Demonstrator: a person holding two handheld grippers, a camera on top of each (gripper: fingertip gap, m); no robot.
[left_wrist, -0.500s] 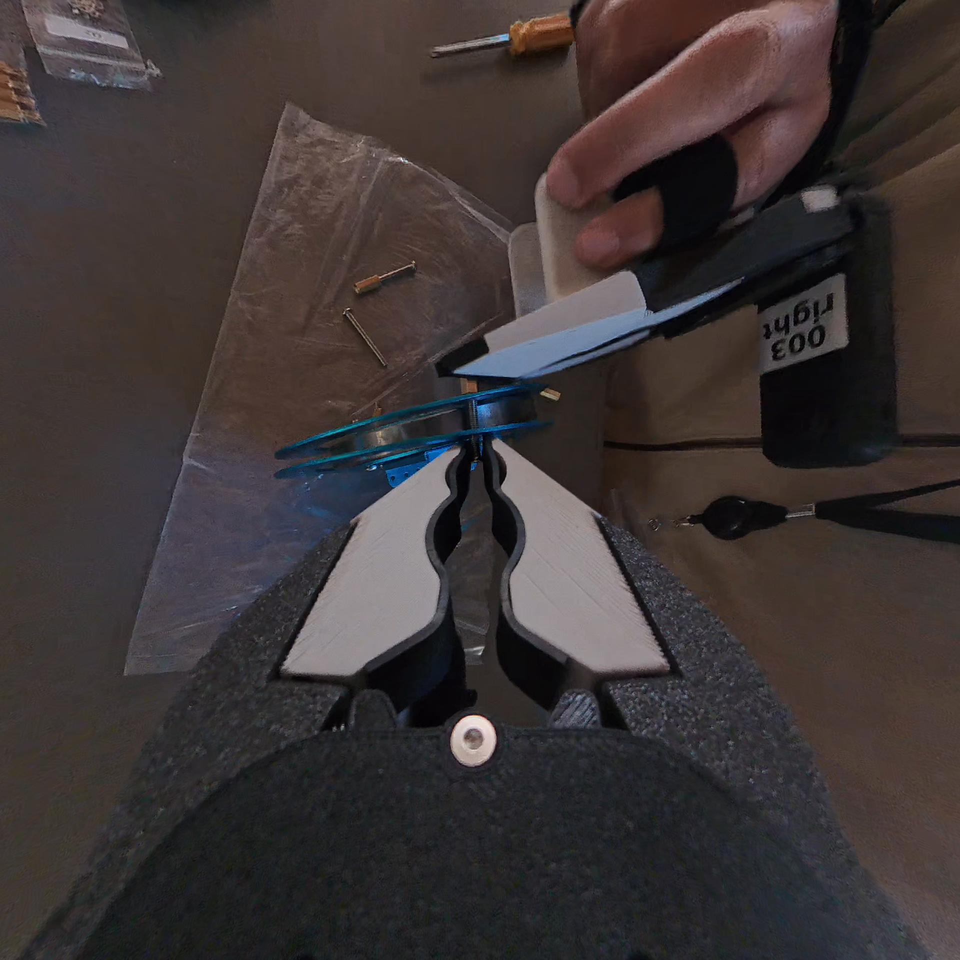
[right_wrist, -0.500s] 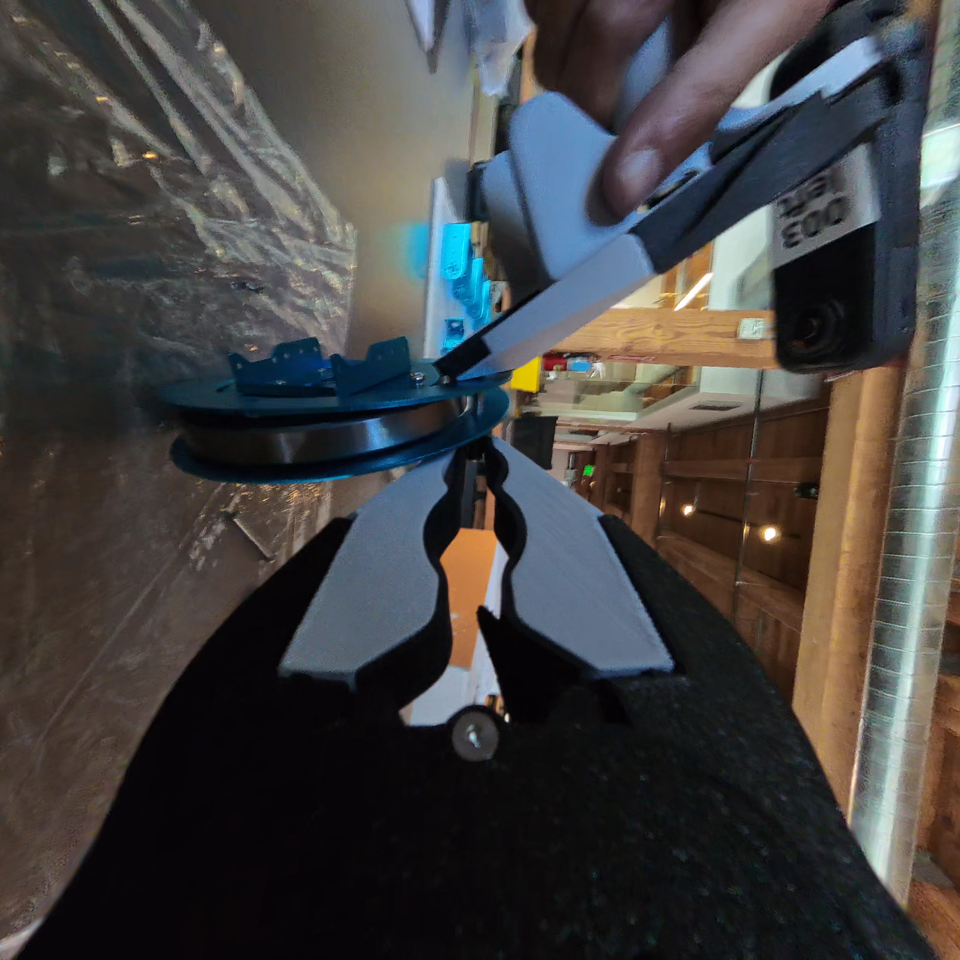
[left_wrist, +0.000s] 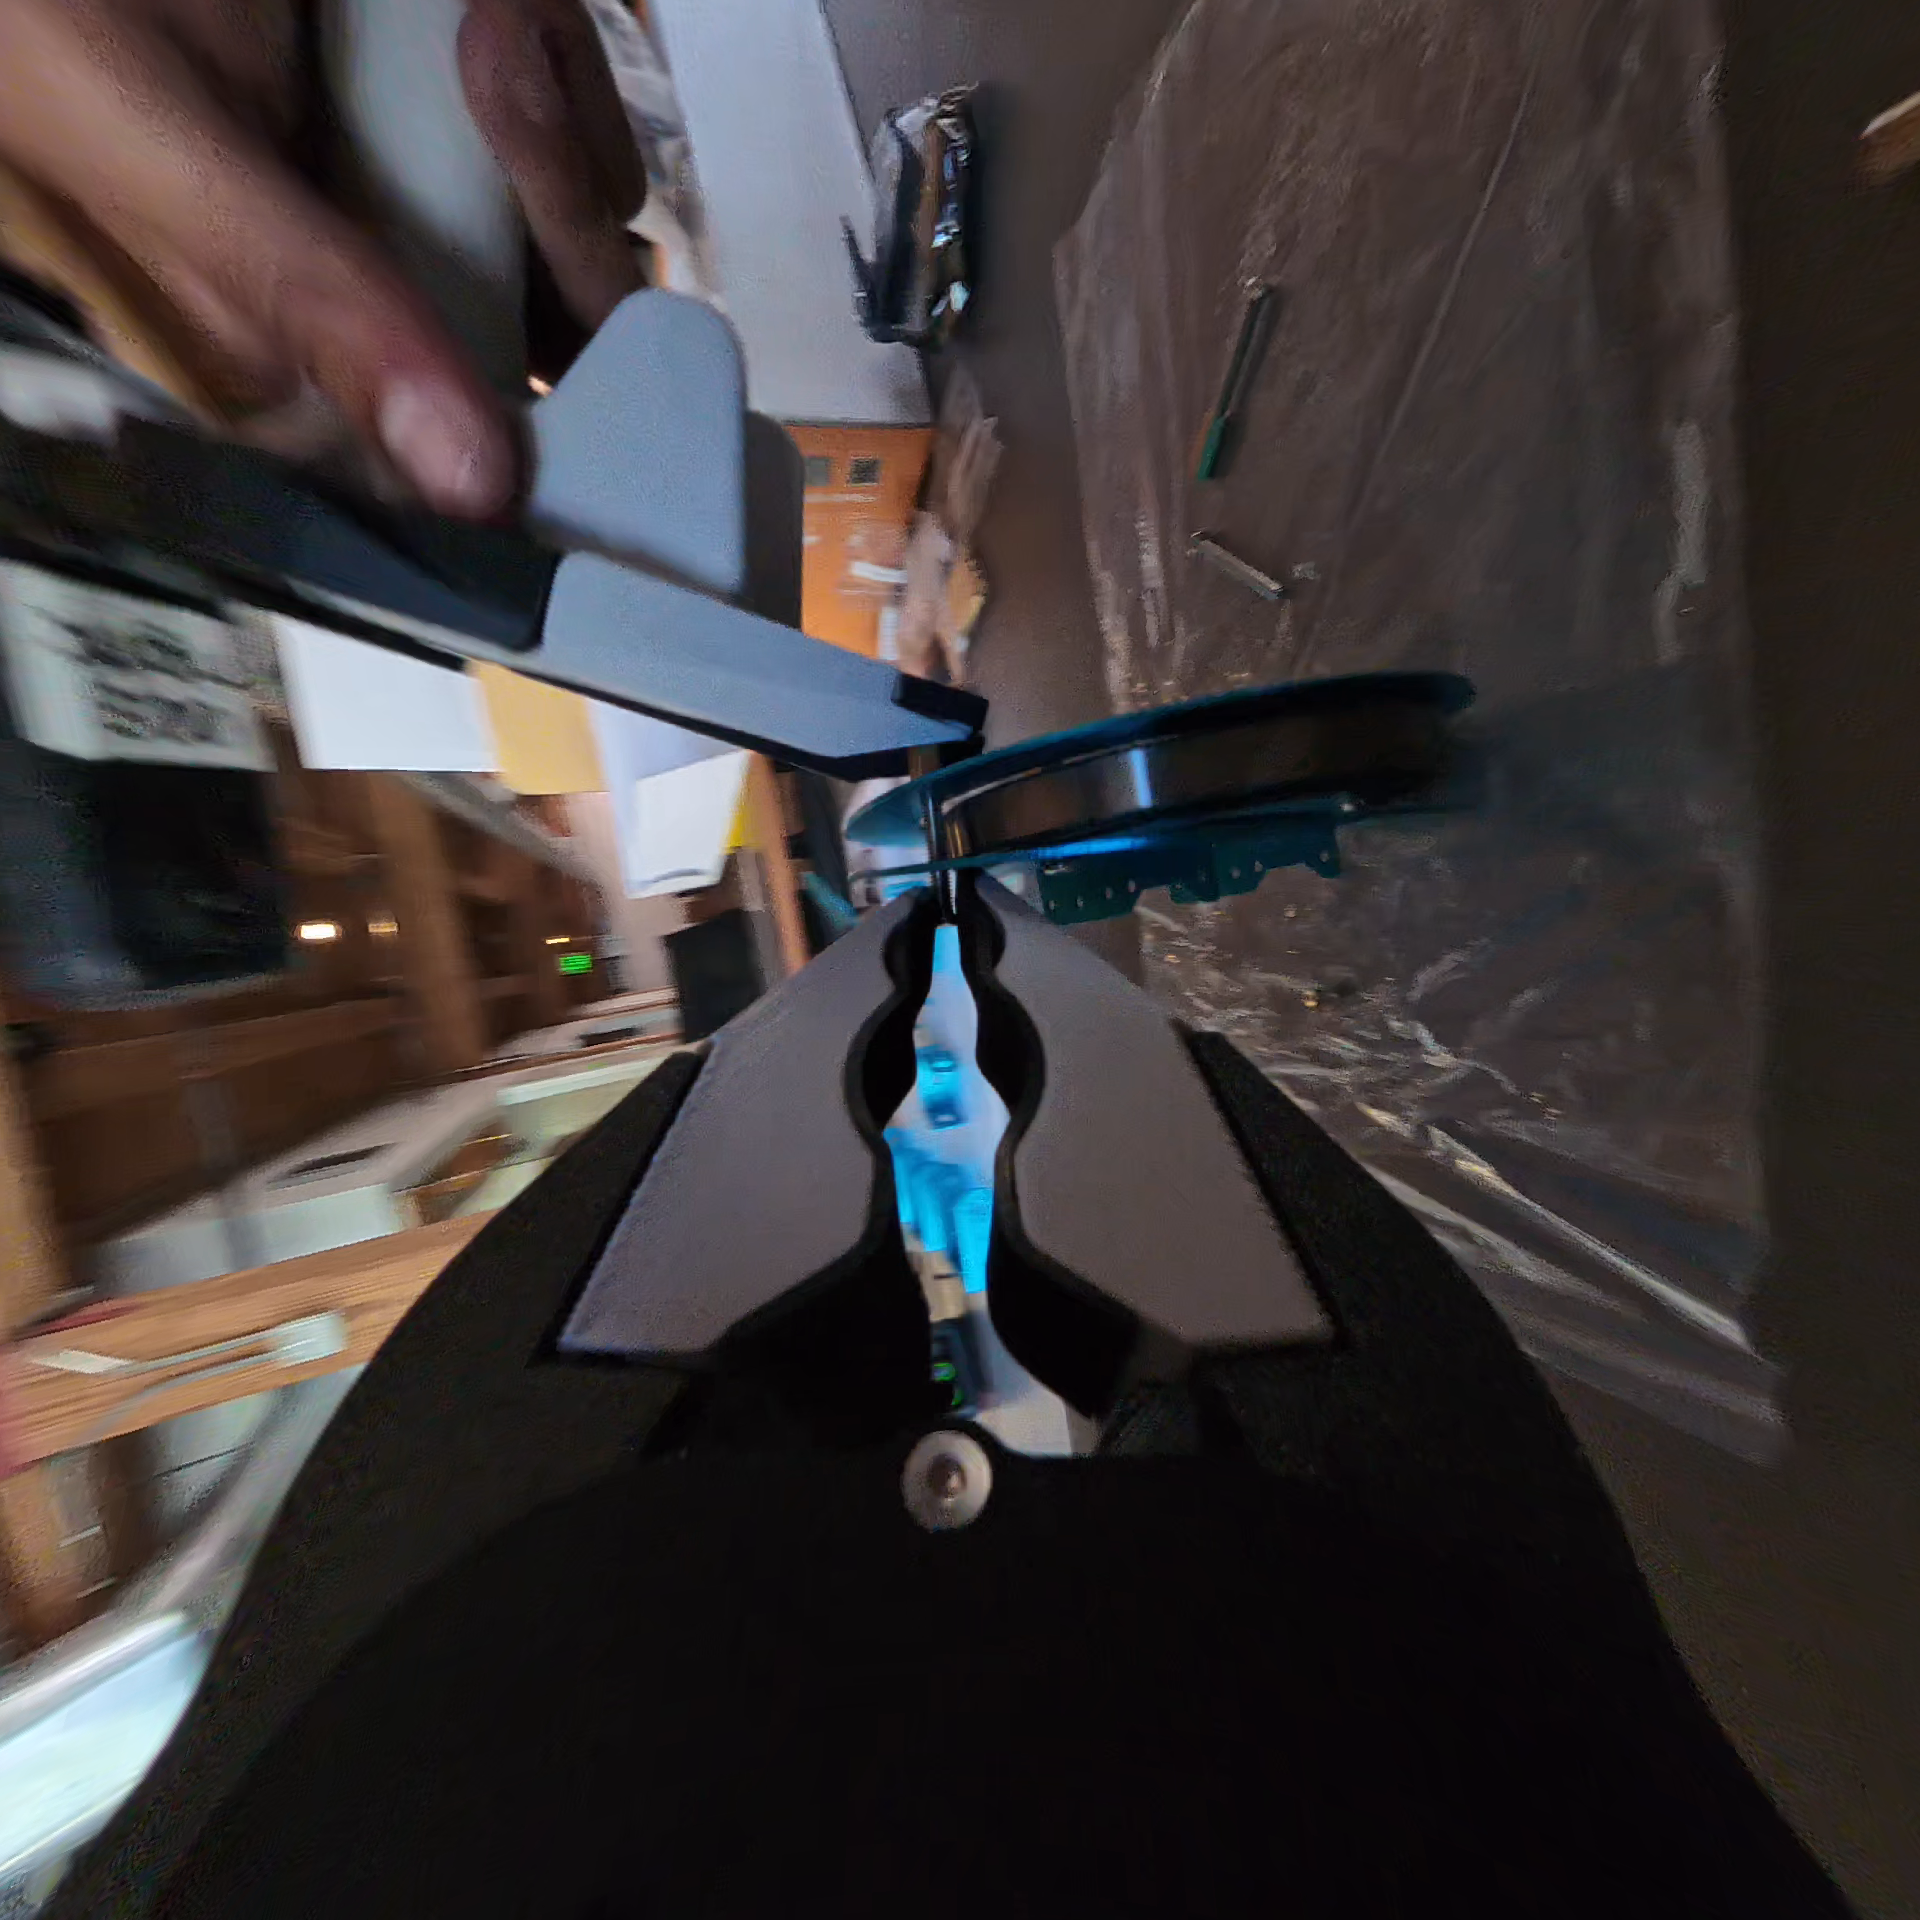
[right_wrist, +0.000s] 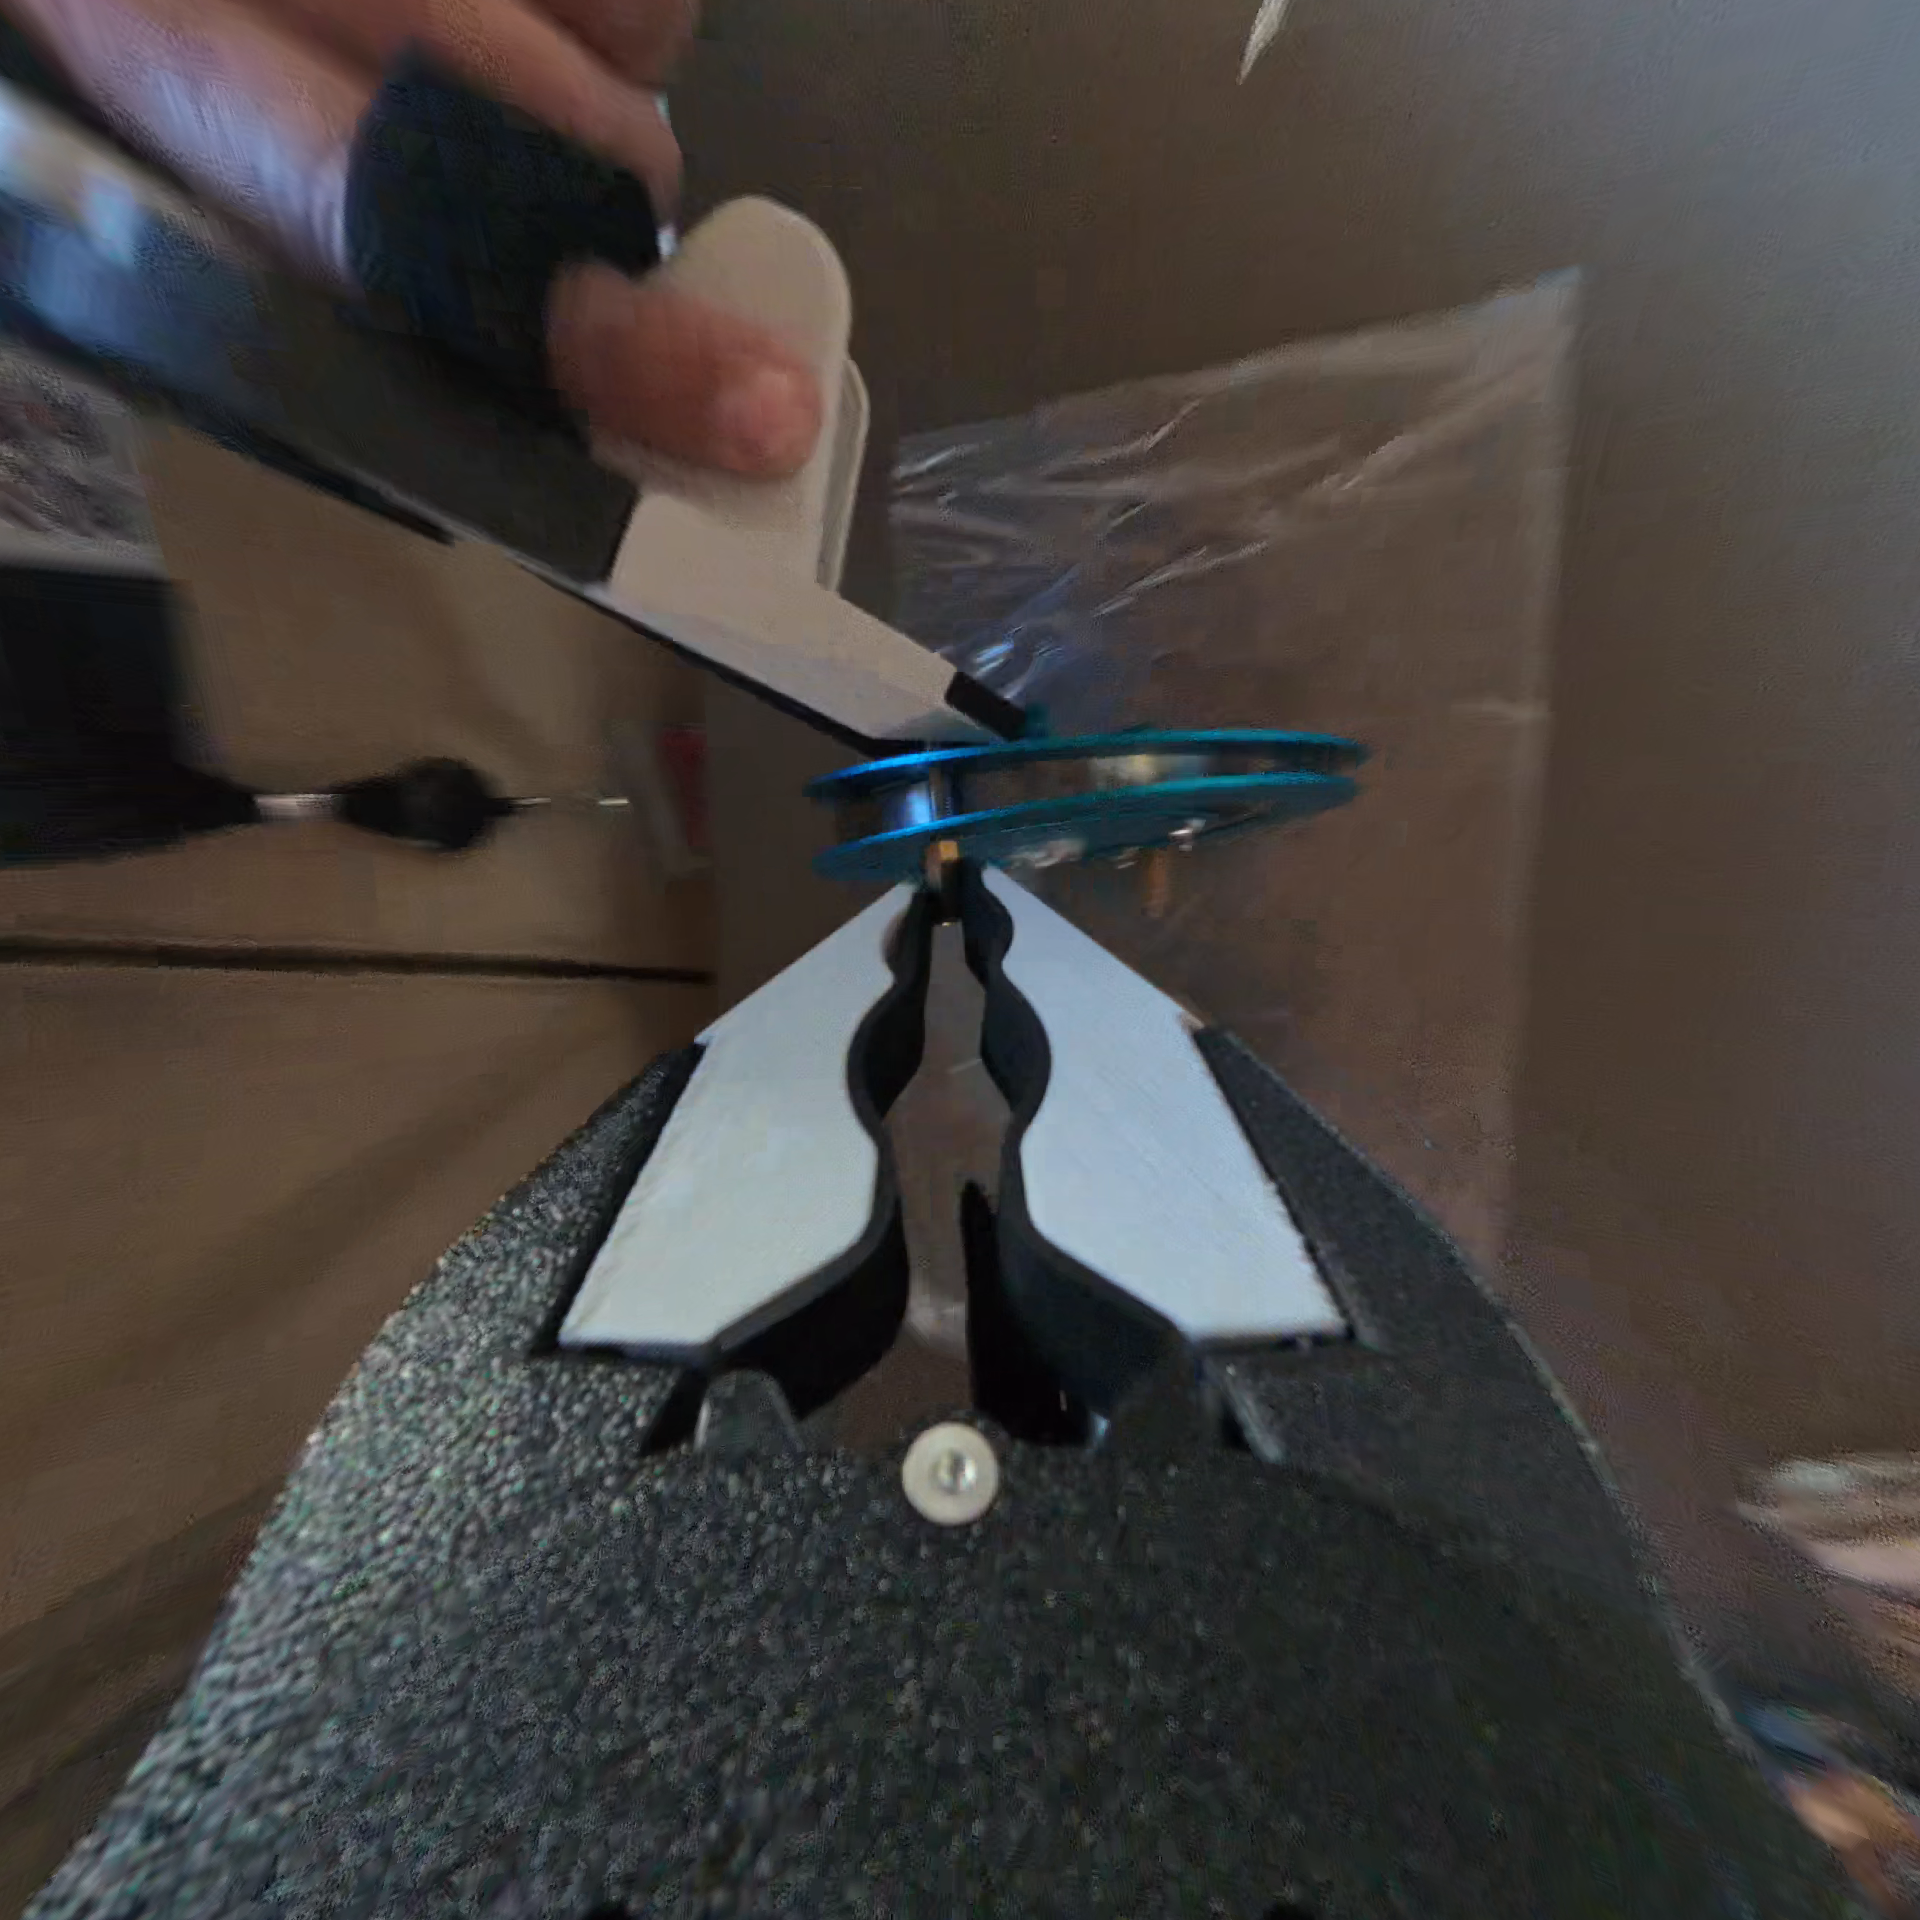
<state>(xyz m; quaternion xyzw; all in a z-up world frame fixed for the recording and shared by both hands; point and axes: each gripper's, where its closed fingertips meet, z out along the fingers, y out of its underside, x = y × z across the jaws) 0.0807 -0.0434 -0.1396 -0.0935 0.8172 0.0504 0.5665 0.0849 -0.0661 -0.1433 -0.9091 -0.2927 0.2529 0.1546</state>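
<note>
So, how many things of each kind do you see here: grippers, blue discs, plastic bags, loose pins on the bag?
2 grippers: left gripper, right gripper, both shut on the blue discs
2 blue discs
1 plastic bag
2 loose pins
Total: 7

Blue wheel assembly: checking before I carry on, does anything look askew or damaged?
No damage shows. The blue wheel assembly is off the table, pinched at its rim between the left gripper and right gripper; motion blur hides finer detail.
</note>
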